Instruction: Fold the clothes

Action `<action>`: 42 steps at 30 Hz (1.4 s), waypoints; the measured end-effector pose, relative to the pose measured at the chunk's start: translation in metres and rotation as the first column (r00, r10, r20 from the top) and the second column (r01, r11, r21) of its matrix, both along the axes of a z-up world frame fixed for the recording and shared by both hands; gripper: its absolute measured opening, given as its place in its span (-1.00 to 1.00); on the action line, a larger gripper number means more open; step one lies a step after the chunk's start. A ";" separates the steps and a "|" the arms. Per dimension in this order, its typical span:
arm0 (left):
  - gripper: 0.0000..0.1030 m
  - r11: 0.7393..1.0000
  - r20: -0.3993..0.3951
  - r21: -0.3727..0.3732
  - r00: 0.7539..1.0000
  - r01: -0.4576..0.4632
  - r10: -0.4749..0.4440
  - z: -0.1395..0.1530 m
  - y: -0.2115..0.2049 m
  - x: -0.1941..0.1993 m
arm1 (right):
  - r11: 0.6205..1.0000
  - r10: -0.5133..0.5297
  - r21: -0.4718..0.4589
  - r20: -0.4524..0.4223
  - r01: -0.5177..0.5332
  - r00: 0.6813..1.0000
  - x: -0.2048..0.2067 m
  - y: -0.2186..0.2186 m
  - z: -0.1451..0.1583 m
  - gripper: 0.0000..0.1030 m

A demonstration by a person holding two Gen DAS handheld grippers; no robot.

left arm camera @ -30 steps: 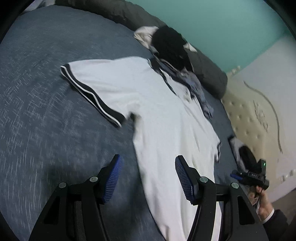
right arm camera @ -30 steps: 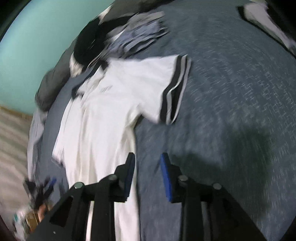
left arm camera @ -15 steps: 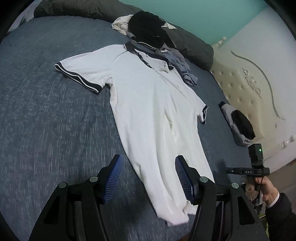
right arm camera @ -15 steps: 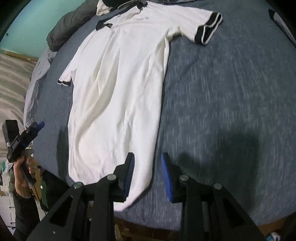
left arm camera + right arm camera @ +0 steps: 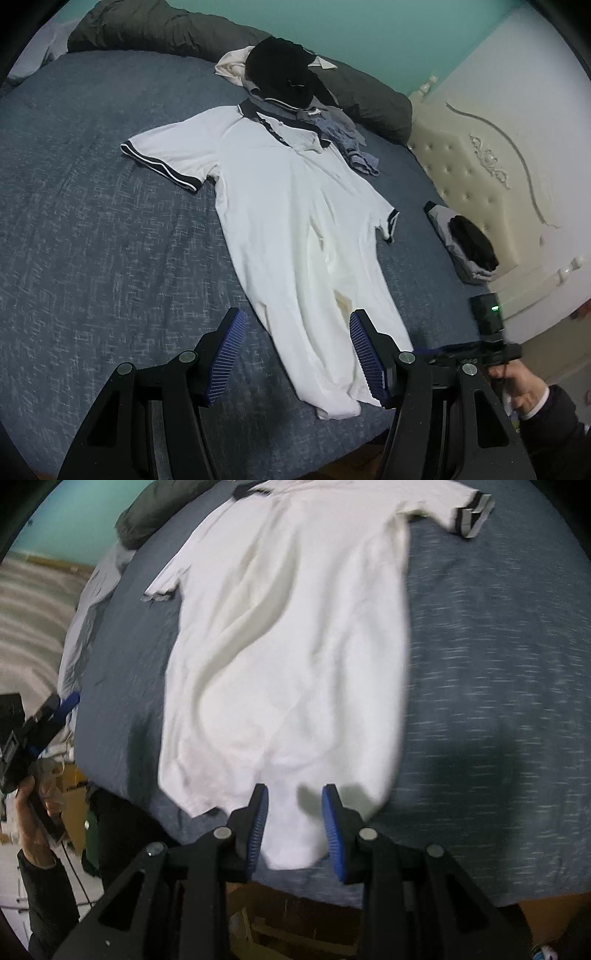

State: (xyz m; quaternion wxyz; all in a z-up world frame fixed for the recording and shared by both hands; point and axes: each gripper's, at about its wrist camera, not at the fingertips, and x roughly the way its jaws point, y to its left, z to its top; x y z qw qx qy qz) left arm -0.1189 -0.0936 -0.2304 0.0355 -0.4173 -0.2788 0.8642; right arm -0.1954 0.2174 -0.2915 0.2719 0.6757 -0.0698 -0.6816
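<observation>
Left wrist view: the left hand-held gripper (image 5: pixel 295 354) hangs with its blue pads spread wide and empty above the hem of a white polo shirt (image 5: pixel 295 206), which lies flat, collar away, on the blue bed (image 5: pixel 92 240). A heap of clothes (image 5: pixel 288 77) hides the far collar edge; a folded pile (image 5: pixel 465 247) sits near the headboard (image 5: pixel 480 166). Right wrist view is motion-blurred: the right hand-held gripper (image 5: pixel 295 823) stands partly spread over the shirt's hem (image 5: pixel 291 849), gripping nothing; whether the pads touch the cloth is unclear.
</observation>
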 end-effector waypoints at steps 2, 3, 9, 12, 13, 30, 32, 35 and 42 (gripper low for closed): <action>0.23 1.000 -0.002 0.005 1.000 0.004 -0.004 0.001 0.002 0.003 | 1.000 0.019 0.000 0.046 -0.019 0.999 0.001 -0.015 -0.010 -0.42; 0.23 1.000 -0.004 0.003 1.000 0.006 -0.006 0.002 0.003 0.004 | 1.000 0.020 0.002 0.058 -0.020 0.998 0.001 -0.019 -0.013 -0.42; 0.23 1.000 -0.025 0.014 1.000 0.004 -0.004 0.007 0.004 0.009 | 0.998 0.022 0.055 0.074 -0.026 0.997 0.004 -0.036 -0.026 -0.42; 0.23 1.000 -0.026 0.016 1.000 0.004 -0.003 0.007 0.003 0.010 | 0.997 0.028 0.071 0.058 -0.032 0.998 0.006 -0.038 -0.030 -0.44; 0.23 1.000 -0.026 0.017 1.000 0.002 -0.002 0.006 0.003 0.010 | 0.996 0.040 0.077 0.044 -0.043 0.998 0.006 -0.040 -0.031 -0.61; 0.23 0.999 0.025 0.025 0.999 0.044 -0.045 -0.011 0.015 -0.001 | 1.000 -0.029 0.010 -0.109 0.030 0.994 -0.002 0.039 0.036 -0.96; 0.23 0.998 0.039 0.035 0.998 0.053 -0.054 -0.018 0.018 -0.005 | 0.998 -0.066 0.004 -0.130 0.067 0.989 -0.006 0.065 0.048 -0.96; 0.23 0.997 0.060 0.048 0.996 0.064 -0.067 -0.030 0.024 -0.010 | 0.991 -0.132 -0.013 -0.157 0.132 0.979 -0.016 0.097 0.059 -0.96; 0.23 0.993 0.124 0.074 0.987 0.091 -0.100 -0.059 0.041 -0.019 | 0.967 -0.254 -0.053 -0.217 0.248 0.943 -0.027 0.160 0.084 -1.00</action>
